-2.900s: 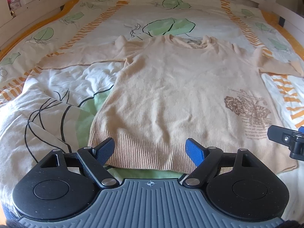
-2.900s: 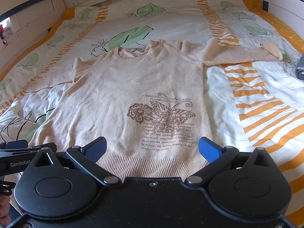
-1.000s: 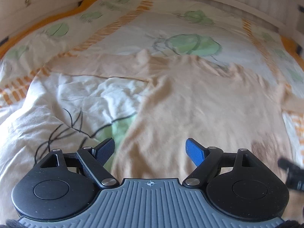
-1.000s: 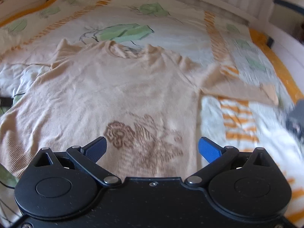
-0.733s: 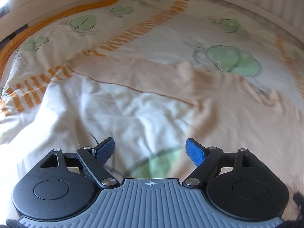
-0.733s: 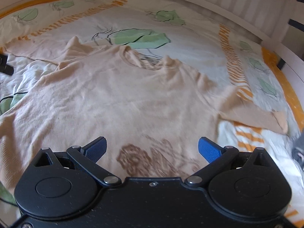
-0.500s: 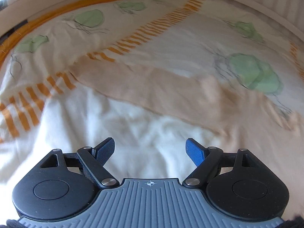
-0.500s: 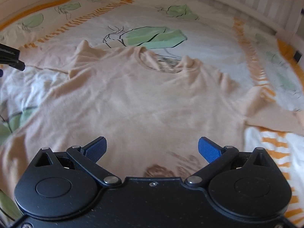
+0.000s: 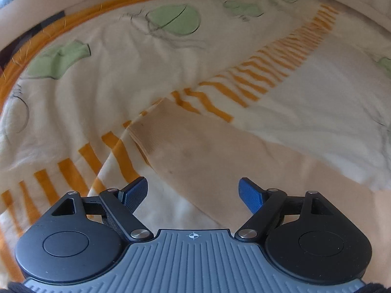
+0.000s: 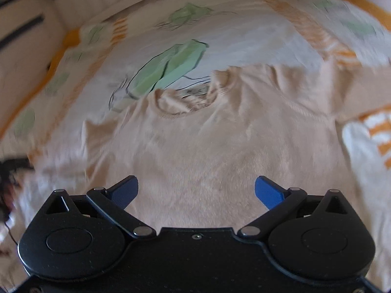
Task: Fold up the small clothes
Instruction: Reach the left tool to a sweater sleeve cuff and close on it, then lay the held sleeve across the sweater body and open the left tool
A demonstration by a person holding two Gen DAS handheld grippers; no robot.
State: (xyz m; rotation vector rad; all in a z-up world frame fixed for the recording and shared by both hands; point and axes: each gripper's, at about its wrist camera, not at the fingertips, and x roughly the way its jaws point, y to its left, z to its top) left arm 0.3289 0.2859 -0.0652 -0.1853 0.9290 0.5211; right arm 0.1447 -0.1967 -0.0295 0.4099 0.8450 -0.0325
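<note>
Right tool [image 10: 195, 190] over chest of beige sweater [image 10: 220, 146], blue fingertips [image 10: 267, 191] spread wide, nothing between them. Sweater flat on bed cover [image 10: 244, 39], neckline [image 10: 188, 100] toward far end, sleeve running right. Cover shows green leaf print [image 10: 168, 68], orange stripes. Frame motion-blurred. Dark object at left edge, unclear.

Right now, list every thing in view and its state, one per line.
Sweater: spread flat on the bed, unfolded.
Sleeve: stretched out flat, cuff ungripped.
Left claw: open, empty, over the sleeve.
Right claw: open, empty, over the chest.
Bedcover: wrinkled.
</note>
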